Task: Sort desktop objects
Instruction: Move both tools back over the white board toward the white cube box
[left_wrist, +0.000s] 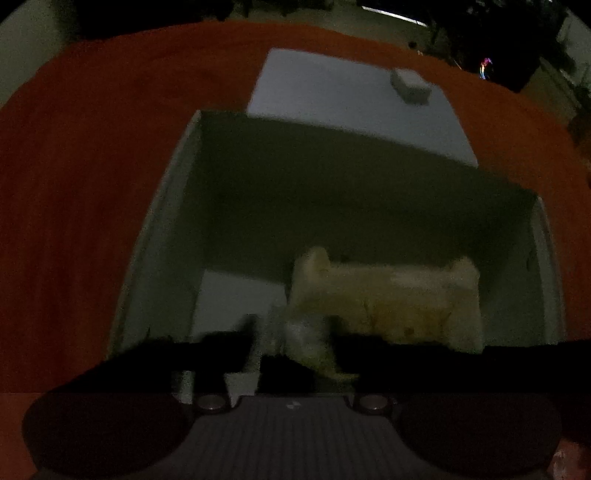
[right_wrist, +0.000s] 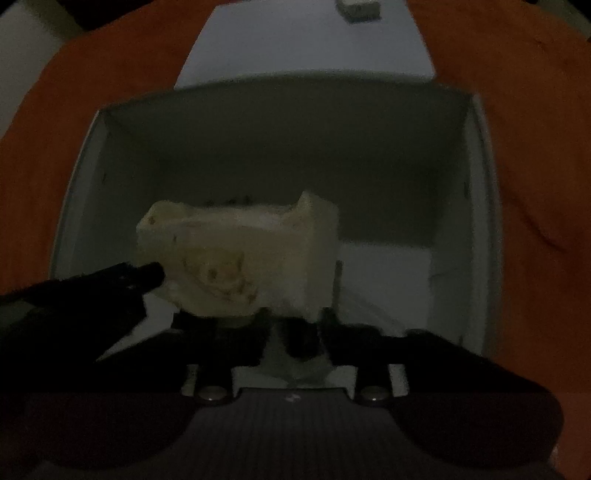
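The scene is very dark. A cream tissue pack (left_wrist: 388, 299) with a printed face hangs inside an open white box (left_wrist: 155, 236). My left gripper (left_wrist: 295, 347) is shut on the pack's left corner flap. In the right wrist view the same pack (right_wrist: 243, 254) fills the middle of the box (right_wrist: 81, 177), and my right gripper (right_wrist: 291, 332) is shut on its lower right edge. The left gripper's dark finger (right_wrist: 140, 275) touches the pack's left end there.
The box stands on an orange tablecloth (left_wrist: 74, 184). Behind it lies a flat white sheet or lid (left_wrist: 332, 96) with a small white box (left_wrist: 410, 85) on its far edge, which also shows in the right wrist view (right_wrist: 358, 9). Dark furniture lies beyond the table.
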